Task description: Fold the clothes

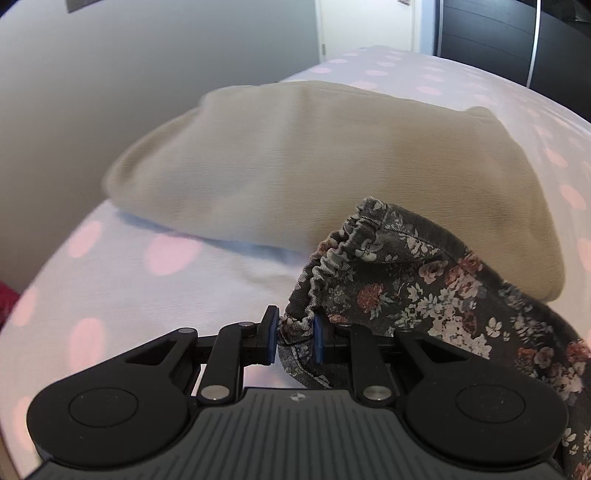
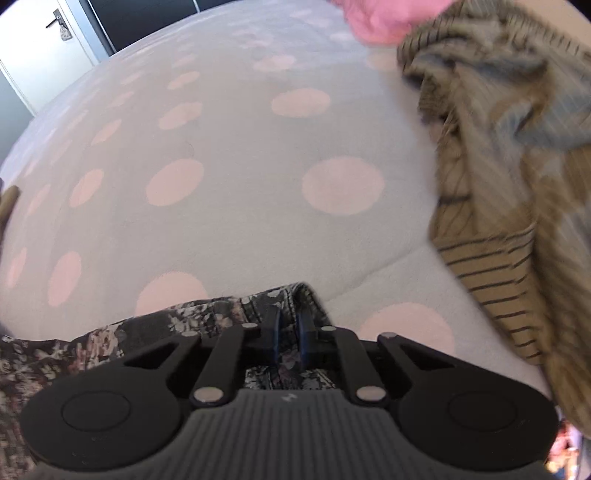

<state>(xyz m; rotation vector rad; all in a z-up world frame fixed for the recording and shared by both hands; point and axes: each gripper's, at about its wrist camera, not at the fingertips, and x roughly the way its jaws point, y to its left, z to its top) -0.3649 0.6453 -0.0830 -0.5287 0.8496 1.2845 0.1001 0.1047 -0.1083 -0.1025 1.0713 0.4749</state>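
A dark floral garment (image 1: 424, 295) with an elastic waistband hangs between my two grippers above the bed. My left gripper (image 1: 295, 336) is shut on its gathered waistband edge. My right gripper (image 2: 290, 332) is shut on another edge of the same floral garment (image 2: 207, 314), which trails off to the left in the right wrist view. A folded beige garment (image 1: 314, 162) lies on the bed beyond the left gripper.
The bed has a pale cover with pink dots (image 2: 240, 166). A crumpled tan striped garment (image 2: 498, 184) and a pink one (image 2: 380, 18) lie at the right. A grey wall (image 1: 129, 74), a white door (image 2: 44, 44) and a dark wardrobe (image 1: 498, 37) stand beyond the bed.
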